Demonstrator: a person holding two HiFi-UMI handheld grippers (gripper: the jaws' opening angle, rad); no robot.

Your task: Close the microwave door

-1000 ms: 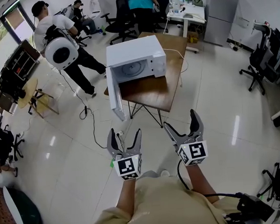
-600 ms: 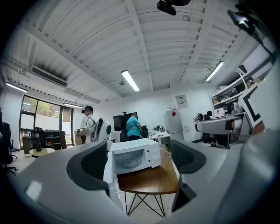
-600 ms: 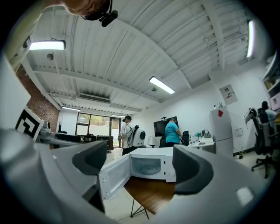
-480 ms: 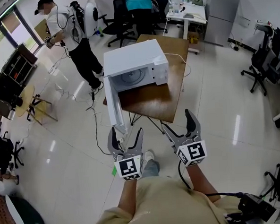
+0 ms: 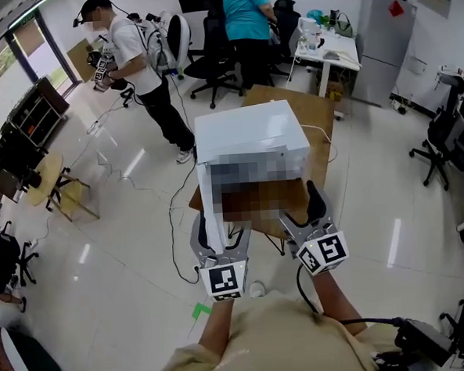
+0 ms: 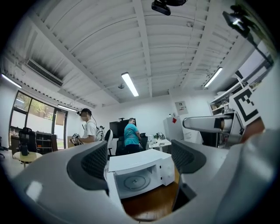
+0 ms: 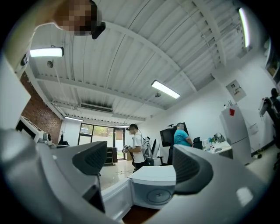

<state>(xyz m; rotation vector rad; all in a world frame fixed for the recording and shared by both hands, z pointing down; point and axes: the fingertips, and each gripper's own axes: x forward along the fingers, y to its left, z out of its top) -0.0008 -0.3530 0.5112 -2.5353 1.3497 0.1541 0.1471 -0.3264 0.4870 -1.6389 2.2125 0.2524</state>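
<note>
Head view: left gripper (image 5: pixel 218 235), right gripper (image 5: pixel 300 209) spread (empty) before open microwave door (image 5: pixel 208 198), table (image 5: pixel 318 153).

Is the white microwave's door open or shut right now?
Open: the white microwave has its door swung out to the left, baring the round turntable inside.

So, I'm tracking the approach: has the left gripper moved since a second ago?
Yes. The left gripper has closed in on the microwave: floor lay between them before, now its jaws flank the open door's near edge.
</note>
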